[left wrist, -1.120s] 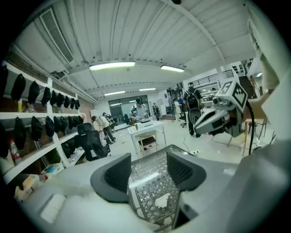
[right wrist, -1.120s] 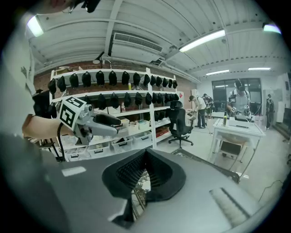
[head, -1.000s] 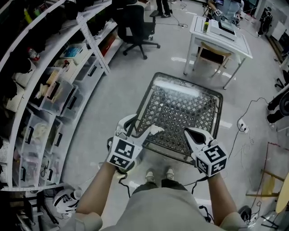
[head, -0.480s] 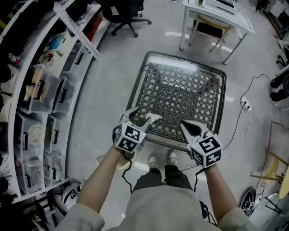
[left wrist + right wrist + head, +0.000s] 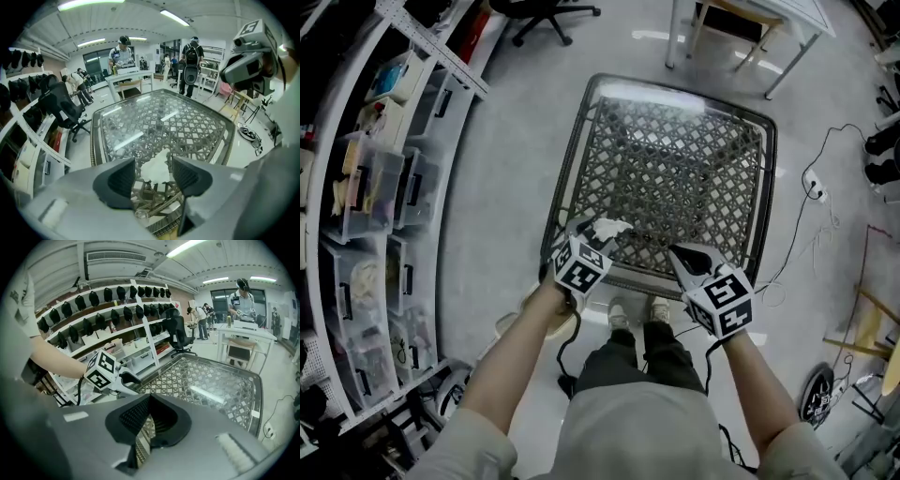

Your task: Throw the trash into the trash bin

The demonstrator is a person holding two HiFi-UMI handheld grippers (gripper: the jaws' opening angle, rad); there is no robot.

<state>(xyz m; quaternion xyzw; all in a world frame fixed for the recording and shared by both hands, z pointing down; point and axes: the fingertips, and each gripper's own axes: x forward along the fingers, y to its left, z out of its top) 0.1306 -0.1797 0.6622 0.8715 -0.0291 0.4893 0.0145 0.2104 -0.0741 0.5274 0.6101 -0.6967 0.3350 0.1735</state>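
A crumpled white paper scrap [image 5: 612, 226] sits between the jaws of my left gripper [image 5: 600, 227], which is shut on it. In the left gripper view the paper [image 5: 157, 166] fills the gap between the two dark pads, over the glass top of a wicker table [image 5: 572, 159]. My right gripper [image 5: 680, 253] hangs beside it over the table's near edge, jaws shut with nothing in them [image 5: 149, 420]. The right gripper view also shows the left gripper [image 5: 123, 379] to its left. No trash bin shows in any view.
White shelves with plastic bins [image 5: 384, 187] curve along the left. An office chair [image 5: 544, 14] and a white desk [image 5: 750, 19] stand beyond the table. Cables and a power strip [image 5: 811, 187] lie on the floor at the right. My shoes [image 5: 633, 314] touch the table's near edge.
Both grippers have sunk toward the table's near edge, the left one more and tipping further down. The paper has stayed in the left jaws. The right jaws have stayed shut.
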